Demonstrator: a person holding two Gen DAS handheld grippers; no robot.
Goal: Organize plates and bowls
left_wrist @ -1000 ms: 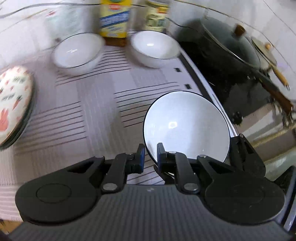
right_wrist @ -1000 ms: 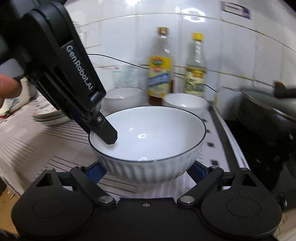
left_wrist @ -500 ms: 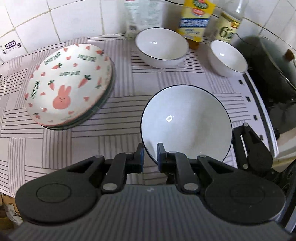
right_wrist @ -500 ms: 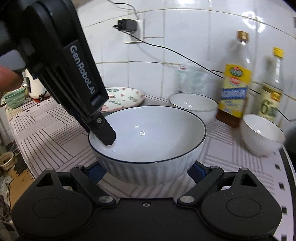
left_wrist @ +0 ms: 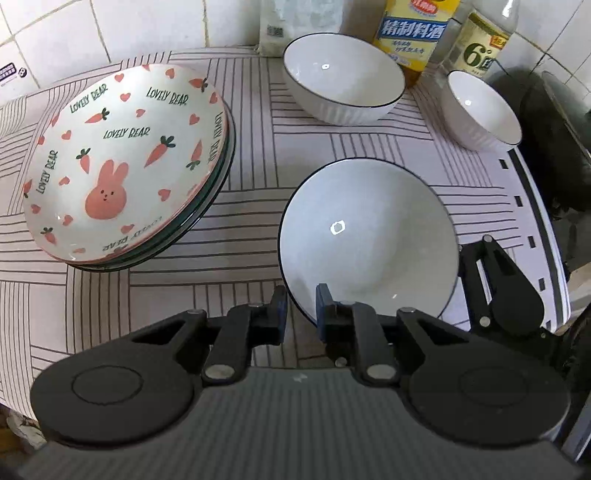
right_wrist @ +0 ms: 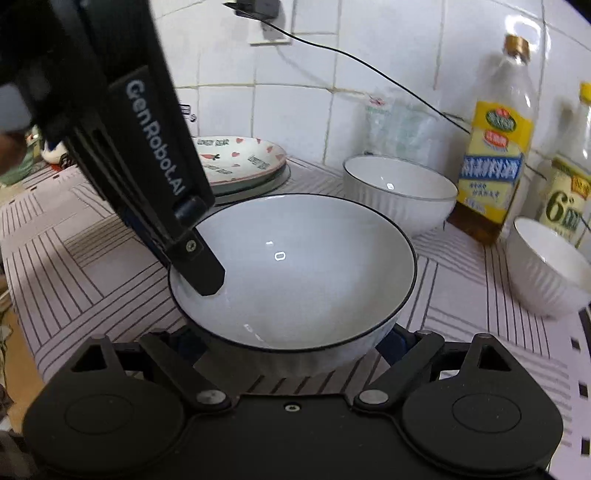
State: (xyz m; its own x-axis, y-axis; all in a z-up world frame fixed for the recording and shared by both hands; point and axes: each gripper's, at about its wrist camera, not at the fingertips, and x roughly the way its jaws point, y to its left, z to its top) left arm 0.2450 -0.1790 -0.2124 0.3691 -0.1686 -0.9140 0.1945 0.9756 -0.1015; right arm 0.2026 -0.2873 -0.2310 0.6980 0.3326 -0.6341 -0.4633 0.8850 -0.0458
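Observation:
A white bowl with a dark rim [left_wrist: 369, 240] [right_wrist: 295, 273] is held above the striped cloth. My left gripper [left_wrist: 301, 314] is shut on its near rim, one finger inside and one outside. My right gripper [right_wrist: 291, 339] spans the bowl's base from the other side, its fingers against the ribbed wall. A second large white bowl [left_wrist: 343, 77] [right_wrist: 399, 192] stands at the back. A smaller white bowl [left_wrist: 480, 110] [right_wrist: 546, 266] stands to its right. A stack of plates, the top one with a pink rabbit and carrots [left_wrist: 125, 162] [right_wrist: 240, 158], sits at the left.
Two bottles [left_wrist: 413, 33] [right_wrist: 495, 147] and a clear bag [right_wrist: 395, 125] stand against the tiled wall behind the bowls. A black wok [left_wrist: 561, 147] sits on the stove at the right. The striped cloth [left_wrist: 110, 295] ends at the counter's front edge.
Both grippers have swung left with the bowl, away from the stove. The rabbit plates have come into full view and the wok has slid to the right edge.

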